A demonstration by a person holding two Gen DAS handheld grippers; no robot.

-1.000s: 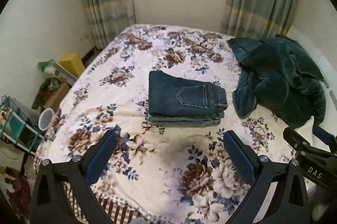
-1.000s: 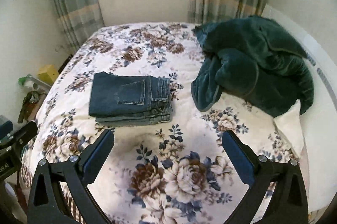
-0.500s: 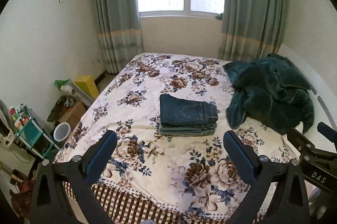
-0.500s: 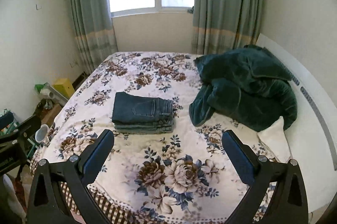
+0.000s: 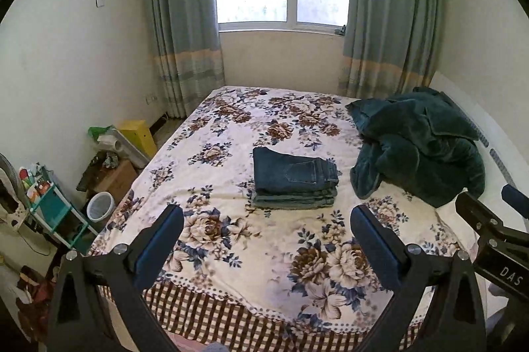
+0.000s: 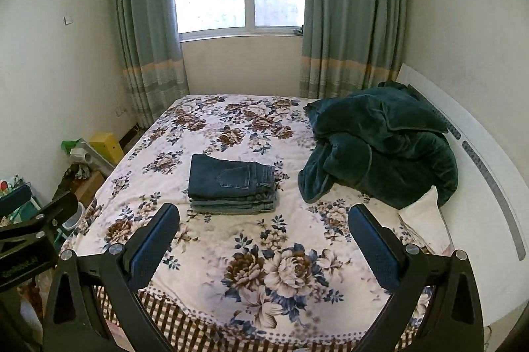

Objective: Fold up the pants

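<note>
Dark blue denim pants [image 5: 294,178], cream bedspread [image 5: 231,239] with brown and navy flowers and a brown checked border. Blanket [image 5: 420,147] deep teal green, curtains [image 5: 185,21] grey-green with a peach stripe. Box [image 5: 137,135] yellow.

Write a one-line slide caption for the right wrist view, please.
Open right gripper held back from the floral bed, where folded jeans lie beside a dark green blanket.

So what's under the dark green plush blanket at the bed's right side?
A cream pillow pokes out beneath the dark green plush blanket, which rests on the floral bedspread. Anything else beneath is covered.
</note>
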